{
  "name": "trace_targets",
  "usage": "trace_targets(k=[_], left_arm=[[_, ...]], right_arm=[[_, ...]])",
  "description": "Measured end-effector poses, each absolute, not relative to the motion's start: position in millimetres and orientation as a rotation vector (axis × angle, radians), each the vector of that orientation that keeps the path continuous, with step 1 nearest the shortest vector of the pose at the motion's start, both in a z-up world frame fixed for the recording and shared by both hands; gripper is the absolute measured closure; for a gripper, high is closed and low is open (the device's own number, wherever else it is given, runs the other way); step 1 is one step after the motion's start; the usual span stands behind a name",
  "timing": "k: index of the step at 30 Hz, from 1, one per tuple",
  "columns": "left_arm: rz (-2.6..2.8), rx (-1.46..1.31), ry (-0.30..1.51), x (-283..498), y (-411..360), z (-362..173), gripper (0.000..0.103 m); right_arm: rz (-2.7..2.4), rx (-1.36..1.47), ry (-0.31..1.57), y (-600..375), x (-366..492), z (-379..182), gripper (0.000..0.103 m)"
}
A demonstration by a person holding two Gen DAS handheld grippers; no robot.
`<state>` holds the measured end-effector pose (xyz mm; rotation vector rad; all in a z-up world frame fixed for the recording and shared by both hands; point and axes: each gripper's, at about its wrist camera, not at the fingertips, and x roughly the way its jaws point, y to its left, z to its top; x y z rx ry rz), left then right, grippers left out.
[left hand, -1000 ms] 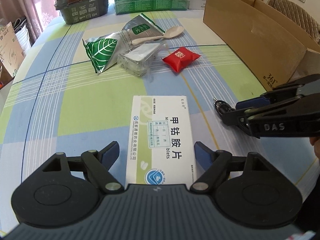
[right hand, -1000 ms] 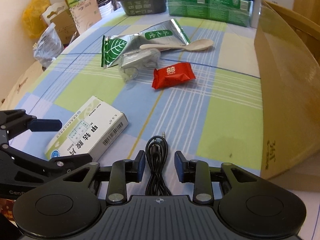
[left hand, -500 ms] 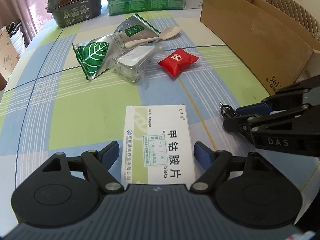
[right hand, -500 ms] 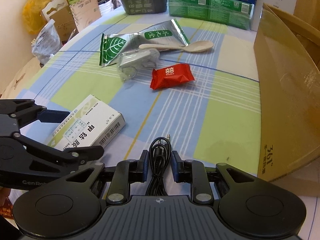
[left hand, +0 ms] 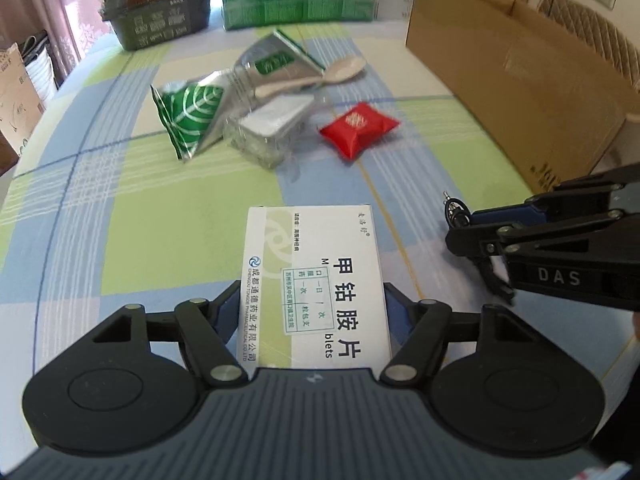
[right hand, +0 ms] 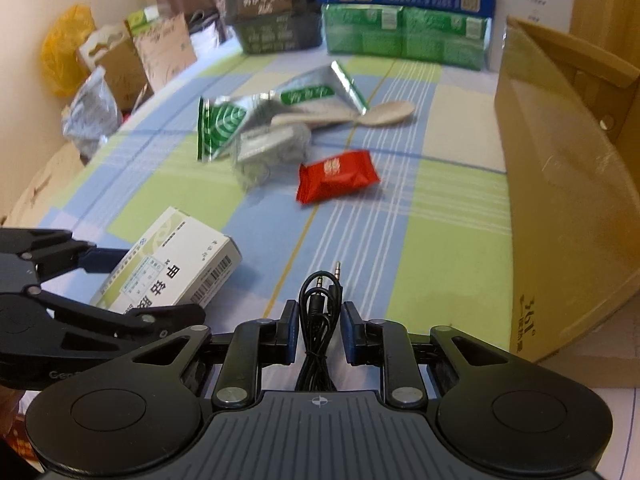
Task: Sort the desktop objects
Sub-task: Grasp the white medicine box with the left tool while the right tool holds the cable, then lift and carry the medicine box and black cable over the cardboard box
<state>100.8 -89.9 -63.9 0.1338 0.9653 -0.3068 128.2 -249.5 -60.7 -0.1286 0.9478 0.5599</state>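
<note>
Left tool (left hand: pixel 313 304) now closed in on the medicine box (left hand: pixel 316 284), blue pads pressed to its two long sides where a second ago stood well clear of it. Right tool (right hand: pixel 320 328) narrowed as well, pads drawn from wide of the coiled black cable (right hand: pixel 320 308) to snug against it.

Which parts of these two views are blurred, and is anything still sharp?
Left wrist view: medicine box is sharp; the red packet and the foil packets look smeared. Right wrist view: black cable is crisp, the far clutter soft; fisheye bends the cardboard box.
</note>
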Motion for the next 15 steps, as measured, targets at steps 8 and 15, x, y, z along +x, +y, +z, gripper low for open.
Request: trace_targets(k=[8,15], left_arm=[[-0.309,0.118,0.953,89,-90,-53,0.036],[-0.309,0.094,0.943,78,-86,-47,0.036]], right_arm=[[0.536,-0.073,0.917,-262,121,-50,0.085],[0.547,-0.034,0.909,-267,110,-45,0.085]])
